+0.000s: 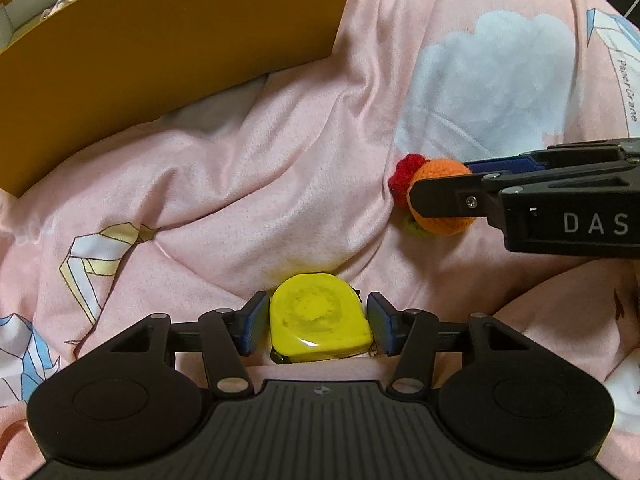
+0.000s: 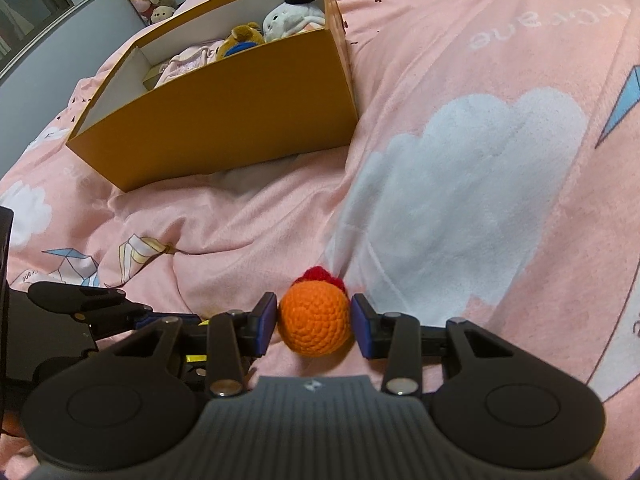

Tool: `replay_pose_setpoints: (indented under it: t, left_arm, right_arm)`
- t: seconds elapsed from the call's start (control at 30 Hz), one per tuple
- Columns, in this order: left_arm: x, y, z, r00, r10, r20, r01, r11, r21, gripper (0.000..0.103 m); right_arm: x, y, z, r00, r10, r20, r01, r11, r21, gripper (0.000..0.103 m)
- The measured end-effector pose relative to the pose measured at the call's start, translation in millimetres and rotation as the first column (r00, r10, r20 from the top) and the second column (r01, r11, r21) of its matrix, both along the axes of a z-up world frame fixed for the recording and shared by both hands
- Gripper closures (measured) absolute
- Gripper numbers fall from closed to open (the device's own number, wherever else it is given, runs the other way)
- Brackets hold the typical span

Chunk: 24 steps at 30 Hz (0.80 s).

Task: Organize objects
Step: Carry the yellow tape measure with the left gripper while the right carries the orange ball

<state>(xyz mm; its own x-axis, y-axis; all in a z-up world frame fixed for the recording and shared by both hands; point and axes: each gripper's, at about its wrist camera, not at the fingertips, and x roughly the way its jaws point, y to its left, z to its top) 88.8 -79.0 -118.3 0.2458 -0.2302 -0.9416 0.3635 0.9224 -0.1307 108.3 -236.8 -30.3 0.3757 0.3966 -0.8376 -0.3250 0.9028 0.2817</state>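
On the pink bed quilt, our left gripper closes around a yellow plastic tape measure while our right gripper clasps an orange crocheted ball, both apparently bound for the open mustard cardboard box.

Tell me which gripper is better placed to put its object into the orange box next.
The left gripper, probably. Its fingers flank the yellow tape measure, and the orange box looms close in its view. The right gripper, around the orange crochet ball, sees the box farther off.
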Motion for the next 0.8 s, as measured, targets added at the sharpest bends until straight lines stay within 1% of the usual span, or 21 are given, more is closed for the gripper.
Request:
replay_pose_setpoints:
  t: [0.1,0.23,0.37,0.47,0.67,0.8]
  left_arm:
    - [-5,6,5,1.000,0.011,0.016,-0.010,1.000,-0.022,0.042]
    - [-11,20,18,0.998,0.051,0.048,-0.047,0.996,-0.078,0.042]
    - [-18,33,36,0.988,0.106,0.112,-0.092,0.987,-0.129,0.042]
    - [-12,39,51,0.979,0.141,0.148,-0.116,0.979,-0.167,0.042]
    - [-6,45,78,0.959,0.191,0.212,-0.137,0.960,-0.243,0.042]
    - [-1,56,99,0.945,0.224,0.240,-0.152,0.947,-0.284,0.042]
  right_arm:
    - [-1,0,1,1.000,0.003,0.003,-0.003,1.000,0.001,0.061]
    - [-1,1,3,1.000,0.009,0.007,-0.009,1.000,0.003,0.061]
    - [-1,1,7,1.000,0.014,0.012,-0.014,1.000,0.014,0.061]
    - [0,1,13,1.000,0.018,0.014,-0.018,0.999,0.038,0.061]
    - [7,3,36,0.998,0.038,0.056,-0.042,0.997,0.071,0.061]
    - [16,8,59,0.991,0.065,0.115,-0.073,0.995,0.073,0.061]
